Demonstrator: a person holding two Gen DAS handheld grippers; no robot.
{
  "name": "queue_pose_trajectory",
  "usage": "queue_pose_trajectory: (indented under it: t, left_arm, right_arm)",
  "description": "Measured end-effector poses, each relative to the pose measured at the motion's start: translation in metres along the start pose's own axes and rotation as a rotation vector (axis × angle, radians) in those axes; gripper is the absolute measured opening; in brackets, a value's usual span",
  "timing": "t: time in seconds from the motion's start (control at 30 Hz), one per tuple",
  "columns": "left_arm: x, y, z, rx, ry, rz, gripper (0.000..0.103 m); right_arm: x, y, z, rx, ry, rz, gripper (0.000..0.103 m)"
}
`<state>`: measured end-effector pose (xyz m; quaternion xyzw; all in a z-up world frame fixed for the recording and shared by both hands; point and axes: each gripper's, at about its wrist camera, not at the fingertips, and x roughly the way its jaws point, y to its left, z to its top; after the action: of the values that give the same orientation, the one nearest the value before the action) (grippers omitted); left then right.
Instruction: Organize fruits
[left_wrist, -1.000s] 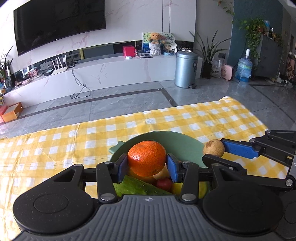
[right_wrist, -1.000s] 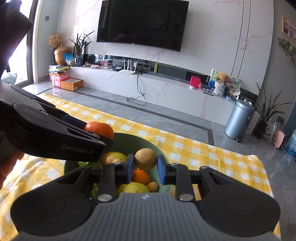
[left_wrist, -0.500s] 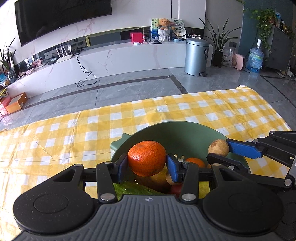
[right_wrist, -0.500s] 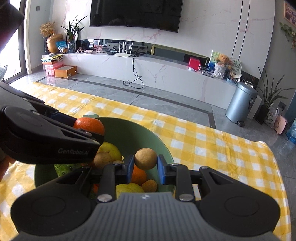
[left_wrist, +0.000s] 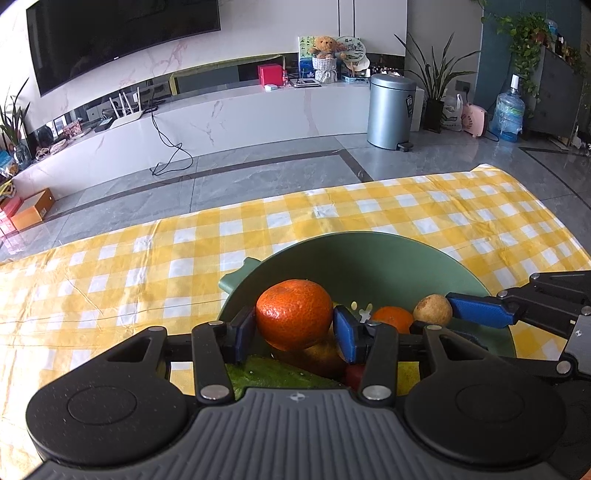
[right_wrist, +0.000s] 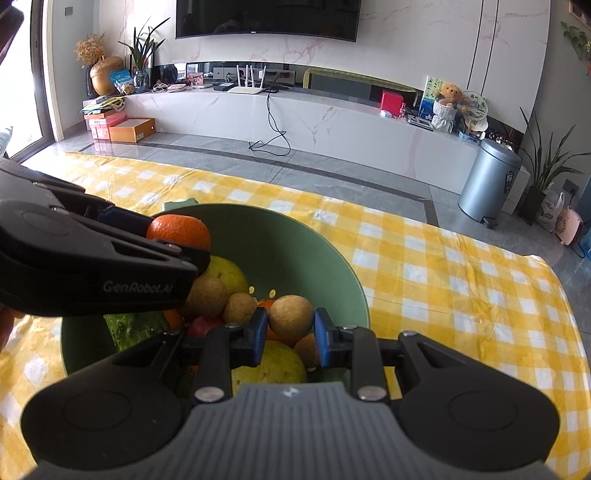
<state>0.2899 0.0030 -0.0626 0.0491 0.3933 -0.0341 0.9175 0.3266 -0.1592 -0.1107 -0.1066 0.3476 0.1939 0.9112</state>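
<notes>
Left wrist: yellow-checked tablecloth (left_wrist: 332, 206) (grey tiled floor (left_wrist: 240, 173) beyond).

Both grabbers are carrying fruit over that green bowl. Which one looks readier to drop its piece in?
Probably the right. The right gripper holds its small brown fruit low over the fruit pile inside the green bowl. The left gripper holds its tangerine nearer the bowl's rim and higher above the pile.

left tongs (left_wrist: 294, 326): clamped, opening slightly | right tongs (right_wrist: 290, 334): clamped
</notes>
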Motion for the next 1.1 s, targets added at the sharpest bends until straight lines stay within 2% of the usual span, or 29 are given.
queue_pose_trajectory:
  t: [0.13,0.23,0.33,0.37,0.4,0.47,0.53,0.73,0.8,1.1]
  left_arm:
    - [-0.001,-0.001,0.000,0.003,-0.001,0.004,0.055]
    - [-0.001,-0.002,0.000,0.008,0.003,0.003,0.056]
    - [-0.007,-0.001,0.001,0.005,-0.009,-0.013,0.061]
    - [-0.010,-0.001,0.001,0.000,-0.023,-0.024,0.067]
    - [-0.016,-0.001,0.002,-0.005,-0.037,-0.035,0.070]
    - [-0.024,-0.002,0.004,-0.002,-0.052,-0.040,0.070]
    - [-0.034,-0.003,0.007,0.007,-0.067,-0.034,0.070]
    - [-0.075,-0.001,0.014,-0.011,-0.133,-0.041,0.070]
    - [-0.091,0.000,0.014,-0.021,-0.163,-0.041,0.071]
    - [-0.169,-0.008,0.001,-0.010,-0.299,0.001,0.073]
  right_arm:
    - [-0.003,0.001,0.001,-0.001,0.000,0.000,0.025]
    - [-0.006,0.002,0.004,-0.004,-0.002,-0.002,0.035]
    - [-0.010,0.002,0.006,-0.009,-0.005,-0.008,0.036]
    - [-0.012,0.002,0.007,-0.008,-0.006,-0.007,0.039]
    - [-0.012,0.002,0.007,-0.004,-0.009,-0.008,0.047]
    - [-0.020,0.002,0.009,0.006,-0.028,-0.017,0.060]
    - [-0.028,0.002,0.011,0.007,-0.043,-0.021,0.063]
    - [-0.066,0.003,0.022,0.013,-0.098,-0.037,0.065]
    - [-0.081,0.003,0.025,0.019,-0.125,-0.048,0.078]
    - [-0.163,0.006,0.017,0.072,-0.245,-0.069,0.087]
